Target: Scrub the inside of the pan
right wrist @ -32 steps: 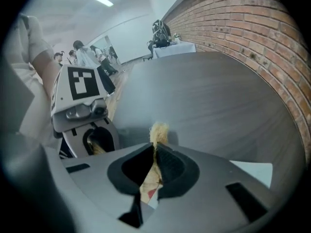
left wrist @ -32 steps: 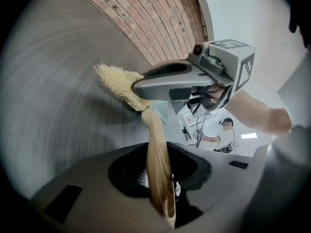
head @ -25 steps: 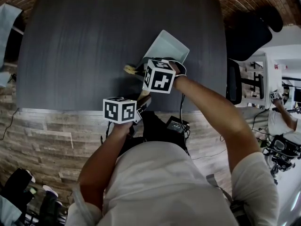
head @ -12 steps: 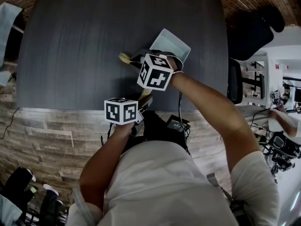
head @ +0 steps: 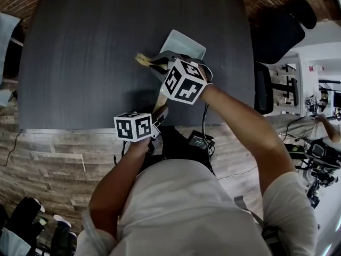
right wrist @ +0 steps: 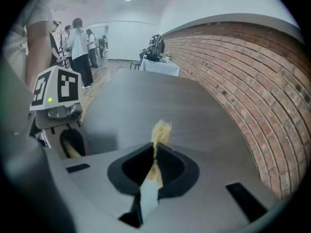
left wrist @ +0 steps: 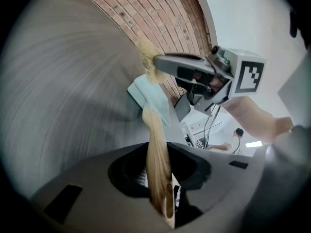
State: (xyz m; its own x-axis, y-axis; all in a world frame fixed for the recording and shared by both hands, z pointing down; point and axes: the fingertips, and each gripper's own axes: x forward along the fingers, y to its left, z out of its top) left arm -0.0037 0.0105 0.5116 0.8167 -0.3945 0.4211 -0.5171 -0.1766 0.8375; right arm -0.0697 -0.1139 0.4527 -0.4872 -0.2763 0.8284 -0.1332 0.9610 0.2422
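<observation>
A pale square pan [head: 186, 44] with a wooden handle [head: 161, 108] rests on the dark table [head: 90, 63]. My left gripper [head: 159, 117] is shut on that handle near the table's front edge; the handle [left wrist: 156, 149] runs from the jaws up to the tilted pan [left wrist: 146, 93]. My right gripper [head: 155, 63] hovers at the pan's left rim, shut on a tan fibre scrubber [head: 141, 59], whose tuft [right wrist: 161, 129] sticks out past the jaws. From the left gripper view, the right gripper [left wrist: 160, 64] and scrubber [left wrist: 146, 57] hang above the pan.
The table's front edge [head: 80, 126] lies just under my left gripper. A black chair [head: 277, 36] stands at the right of the table. A black box with cables [head: 198, 141] hangs below the edge. People [right wrist: 80, 42] stand far off in the room.
My right gripper has swung the scrubber away from me and a little left, over the pan's left rim. The left gripper has kept its hold on the handle, barely shifting.
</observation>
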